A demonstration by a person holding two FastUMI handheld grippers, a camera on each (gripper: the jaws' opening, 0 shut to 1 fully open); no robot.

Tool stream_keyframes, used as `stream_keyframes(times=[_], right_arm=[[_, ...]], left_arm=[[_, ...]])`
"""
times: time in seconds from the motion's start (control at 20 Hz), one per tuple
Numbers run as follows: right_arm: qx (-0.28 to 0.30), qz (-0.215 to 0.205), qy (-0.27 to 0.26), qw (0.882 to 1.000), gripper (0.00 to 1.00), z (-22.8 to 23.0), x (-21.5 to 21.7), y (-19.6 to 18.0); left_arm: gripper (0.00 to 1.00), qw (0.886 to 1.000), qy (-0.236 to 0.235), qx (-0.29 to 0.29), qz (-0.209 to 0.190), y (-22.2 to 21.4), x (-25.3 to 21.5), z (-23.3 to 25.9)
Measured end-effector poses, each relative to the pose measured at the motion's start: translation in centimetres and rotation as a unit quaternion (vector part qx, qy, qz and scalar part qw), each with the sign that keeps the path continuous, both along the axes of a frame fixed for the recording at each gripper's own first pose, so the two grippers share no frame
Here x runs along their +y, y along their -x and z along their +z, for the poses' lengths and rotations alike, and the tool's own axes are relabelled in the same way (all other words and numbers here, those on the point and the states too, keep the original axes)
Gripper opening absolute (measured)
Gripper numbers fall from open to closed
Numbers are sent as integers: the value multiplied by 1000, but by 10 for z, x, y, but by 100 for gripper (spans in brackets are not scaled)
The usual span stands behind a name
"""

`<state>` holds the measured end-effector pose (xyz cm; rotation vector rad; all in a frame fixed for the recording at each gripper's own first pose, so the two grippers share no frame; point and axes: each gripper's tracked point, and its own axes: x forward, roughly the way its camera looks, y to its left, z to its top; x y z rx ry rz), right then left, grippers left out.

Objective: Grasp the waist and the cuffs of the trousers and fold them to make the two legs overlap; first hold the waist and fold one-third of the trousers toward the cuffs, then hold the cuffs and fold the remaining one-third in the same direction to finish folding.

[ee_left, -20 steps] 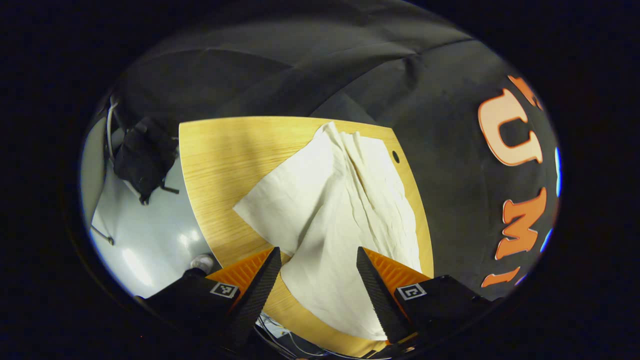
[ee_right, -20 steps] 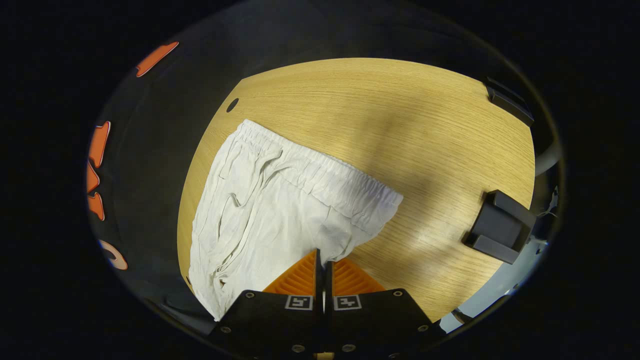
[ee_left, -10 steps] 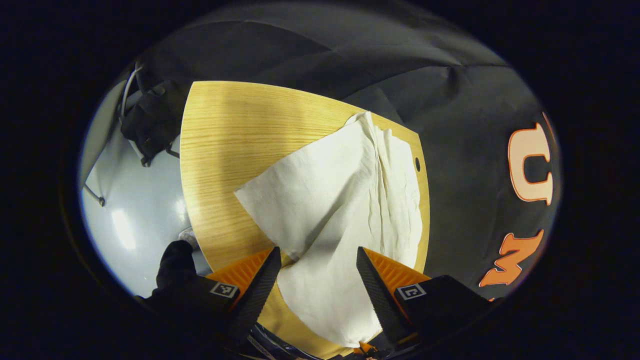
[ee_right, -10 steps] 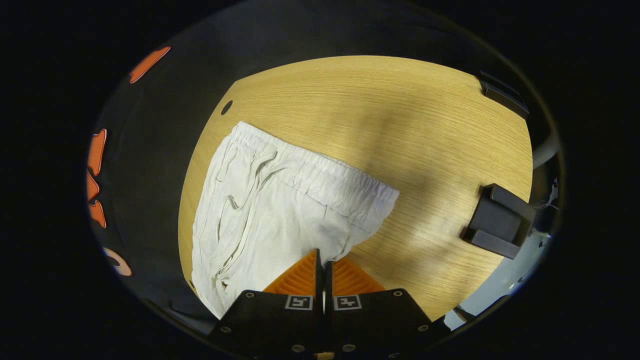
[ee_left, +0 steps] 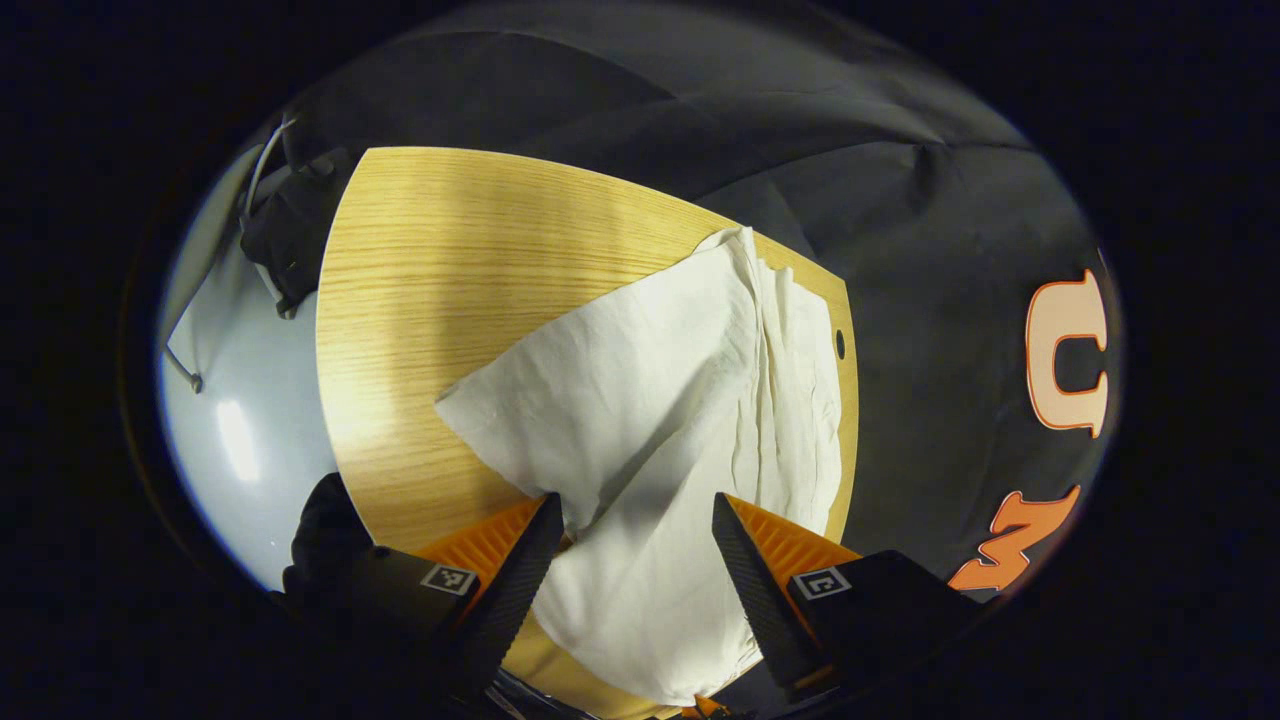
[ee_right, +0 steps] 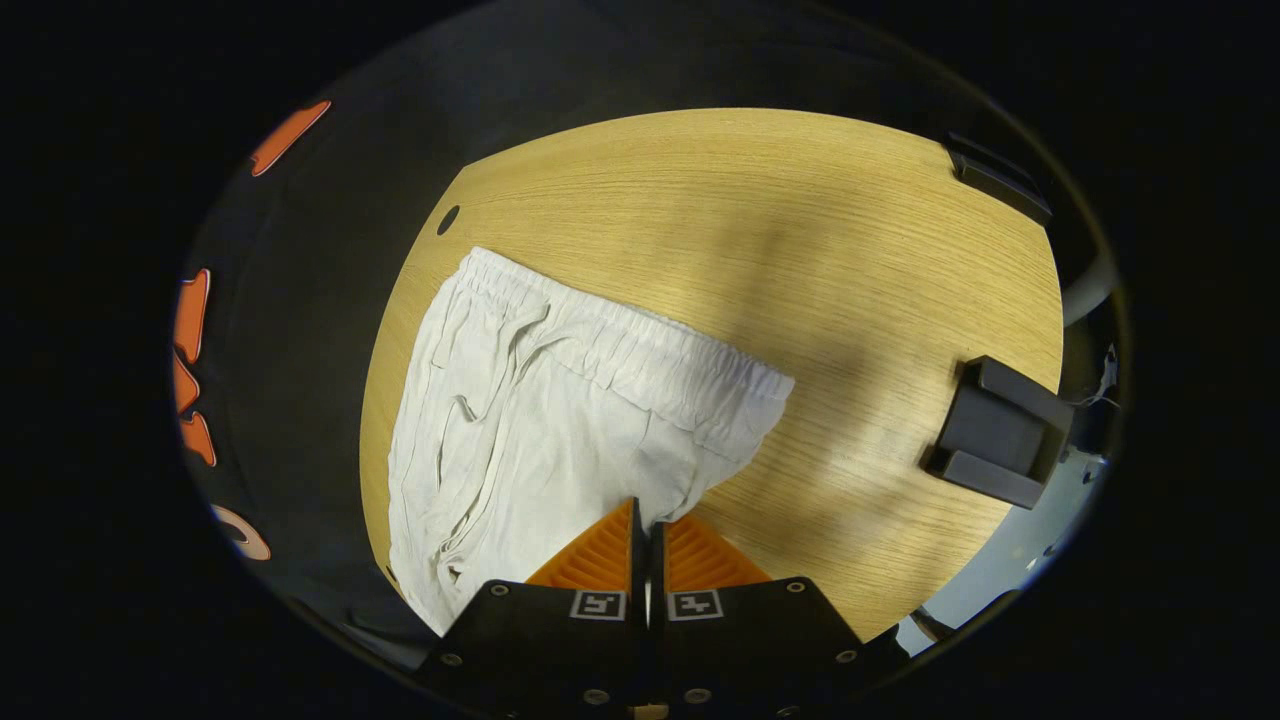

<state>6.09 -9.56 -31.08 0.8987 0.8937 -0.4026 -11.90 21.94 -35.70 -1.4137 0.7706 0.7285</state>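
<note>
- Left gripper view, nearest: we see the left gripper (ee_left: 632, 545) with jaws wide apart, white cloth of the trousers (ee_left: 660, 420) lying between the two fingers; we can't tell if either finger touches it.
- Past the fingers the trousers spread over the wooden table (ee_left: 420, 300), one corner poking left, folds bunched near the table's right edge beside a small dark hole (ee_left: 839, 344).
- Farther left, grey floor (ee_left: 240, 400) and a dark bundle (ee_left: 285, 235) off the table's far corner.
- Right gripper view, nearest: the right gripper (ee_right: 645, 520) has jaws pressed together, tips at the trousers' near edge; we can't tell whether cloth is pinched.
- Beyond, the elastic waistband (ee_right: 620, 340) runs diagonally, trousers flat on the table's left part.
- Well right, a black block (ee_right: 1000, 432) at the table edge.
</note>
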Motion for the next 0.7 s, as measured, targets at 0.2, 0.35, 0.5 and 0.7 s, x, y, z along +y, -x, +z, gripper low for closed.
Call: stream_keyframes(times=[0.2, 0.35, 0.5, 0.7], right_arm=[[-2, 1, -3, 1000, 1, -1, 0, -1], [-7, 10, -6, 1000, 1, -1, 3, -1], [-10, 18, 0, 1000, 1, 0, 2, -2], [-14, 22, 1, 1000, 1, -1, 2, -3]], left_arm=[[94, 1000, 0, -2, -14, -16, 1, -7], [81, 1000, 9, 2, -14, -22, 1, -13], [36, 999, 24, 29, -15, -22, -2, -29], [9, 998, 24, 36, -43, -23, -4, -28]])
